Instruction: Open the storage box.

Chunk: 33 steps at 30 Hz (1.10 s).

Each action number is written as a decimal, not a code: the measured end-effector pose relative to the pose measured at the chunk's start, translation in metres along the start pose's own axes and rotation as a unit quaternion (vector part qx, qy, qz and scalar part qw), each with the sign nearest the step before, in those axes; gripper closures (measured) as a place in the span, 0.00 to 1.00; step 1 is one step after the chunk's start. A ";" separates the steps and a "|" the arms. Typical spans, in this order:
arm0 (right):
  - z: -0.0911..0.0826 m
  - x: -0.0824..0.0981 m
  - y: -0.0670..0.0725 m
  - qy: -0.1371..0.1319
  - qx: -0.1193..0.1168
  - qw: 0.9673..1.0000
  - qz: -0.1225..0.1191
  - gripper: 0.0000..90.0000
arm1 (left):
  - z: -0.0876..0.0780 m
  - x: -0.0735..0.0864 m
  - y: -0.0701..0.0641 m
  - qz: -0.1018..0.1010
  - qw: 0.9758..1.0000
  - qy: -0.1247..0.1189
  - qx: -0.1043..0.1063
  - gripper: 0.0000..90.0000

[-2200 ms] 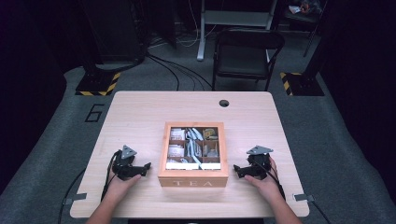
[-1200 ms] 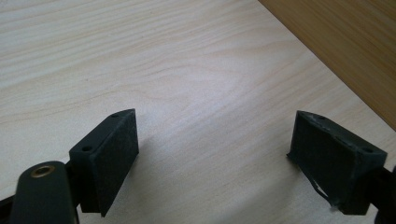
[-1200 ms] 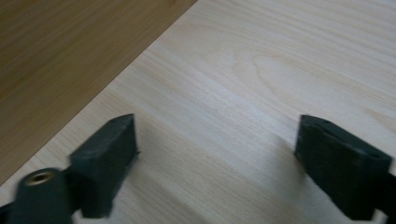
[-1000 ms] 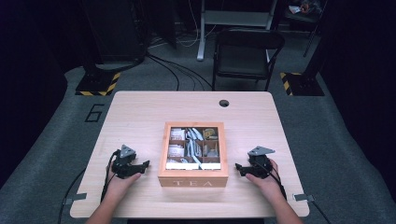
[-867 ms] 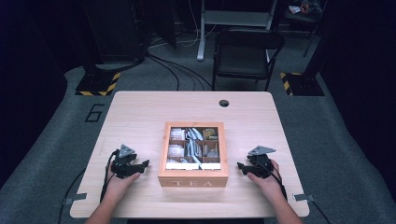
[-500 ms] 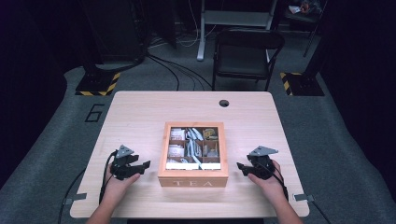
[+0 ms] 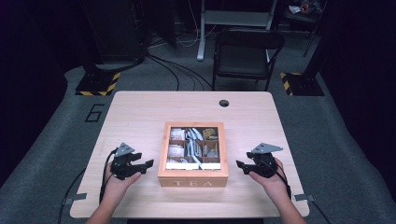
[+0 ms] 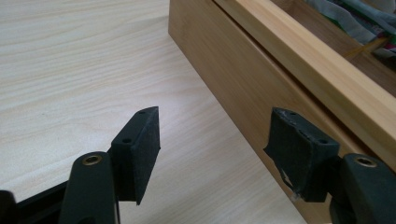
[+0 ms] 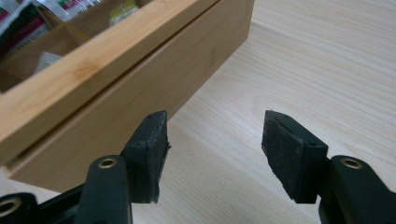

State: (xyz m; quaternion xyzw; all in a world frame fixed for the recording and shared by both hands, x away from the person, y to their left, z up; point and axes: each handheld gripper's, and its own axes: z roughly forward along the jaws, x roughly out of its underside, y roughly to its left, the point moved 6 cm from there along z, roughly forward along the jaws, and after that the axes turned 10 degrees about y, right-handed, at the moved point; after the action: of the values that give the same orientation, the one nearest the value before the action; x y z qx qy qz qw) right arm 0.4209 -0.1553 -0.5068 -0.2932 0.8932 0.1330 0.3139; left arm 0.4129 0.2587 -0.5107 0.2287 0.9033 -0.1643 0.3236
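Observation:
A wooden box (image 7: 193, 176) marked TEA stands at the table's middle front, its glass lid down over compartments of tea bags (image 7: 191, 144). My left gripper (image 7: 148, 164) hovers just left of the box, jaws pointing at its side wall. In the left gripper view the gripper (image 8: 212, 135) is open beside the box wall (image 8: 243, 79); its jaws have just been opening, with nothing between them. My right gripper (image 7: 239, 165) mirrors it on the right. That gripper (image 9: 215, 140) stands open by the box (image 9: 116, 84) after closing a little, and holds nothing.
The light wooden table (image 7: 140, 116) has a round cable hole (image 7: 224, 103) near its far edge. A black folding chair (image 7: 247, 51) stands behind the table. Cables run across the grey floor, and bare tabletop lies on both sides of the box.
Both grippers dipped toward the tabletop and have since lifted slightly beside the box. The box has not moved.

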 end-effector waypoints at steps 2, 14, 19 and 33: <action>-0.005 -0.002 0.001 0.000 -0.001 1.000 -0.003 0.45 | -0.004 -0.003 -0.001 0.003 1.000 0.000 0.001 0.41; -0.025 -0.010 0.010 -0.023 -0.002 1.000 0.001 0.43 | -0.017 -0.014 -0.016 0.017 1.000 -0.005 0.020 0.39; -0.027 -0.012 0.016 -0.032 -0.001 0.999 -0.006 0.42 | -0.024 -0.016 -0.023 0.036 0.999 -0.007 0.015 0.45; -0.028 -0.007 0.039 -0.036 -0.016 0.998 -0.046 0.51 | -0.037 -0.016 -0.037 0.054 0.998 -0.030 0.030 0.48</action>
State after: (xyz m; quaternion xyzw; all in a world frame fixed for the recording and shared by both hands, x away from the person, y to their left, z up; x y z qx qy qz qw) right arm 0.3886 -0.1333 -0.4789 -0.3340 0.8648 0.1434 0.3464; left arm 0.3854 0.2393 -0.4672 0.2817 0.8740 -0.1805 0.3524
